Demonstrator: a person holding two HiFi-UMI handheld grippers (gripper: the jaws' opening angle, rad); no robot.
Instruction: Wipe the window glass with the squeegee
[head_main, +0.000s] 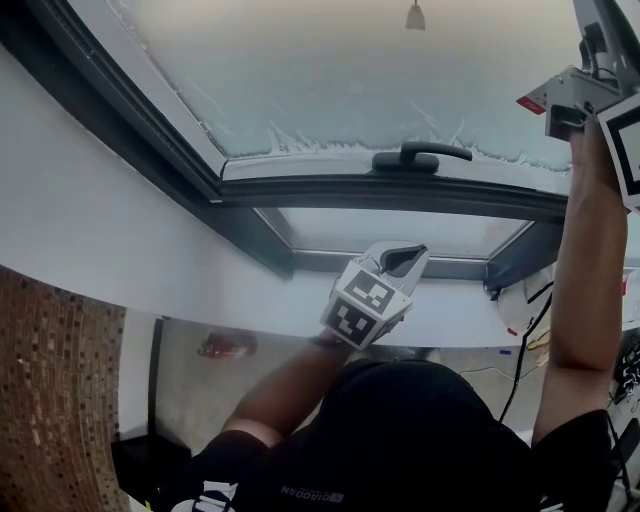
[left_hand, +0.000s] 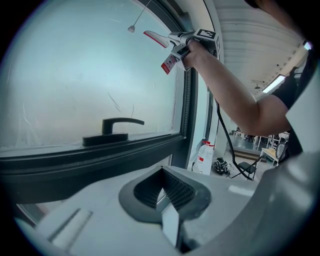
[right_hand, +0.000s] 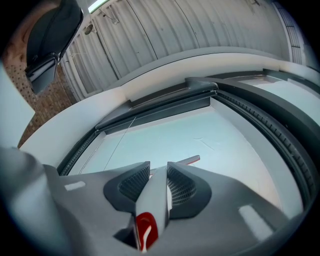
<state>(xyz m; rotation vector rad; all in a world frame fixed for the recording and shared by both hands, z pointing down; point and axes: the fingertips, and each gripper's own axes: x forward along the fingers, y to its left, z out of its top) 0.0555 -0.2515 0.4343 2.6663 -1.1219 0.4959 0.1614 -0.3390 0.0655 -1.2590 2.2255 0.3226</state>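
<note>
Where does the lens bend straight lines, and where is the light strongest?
Left gripper view: strong fisheye, dark corners, window glass washed pale. Right gripper view: window frame curves into arcs, squeegee near lens soft. Head view: lines straighter, person dark.
</note>
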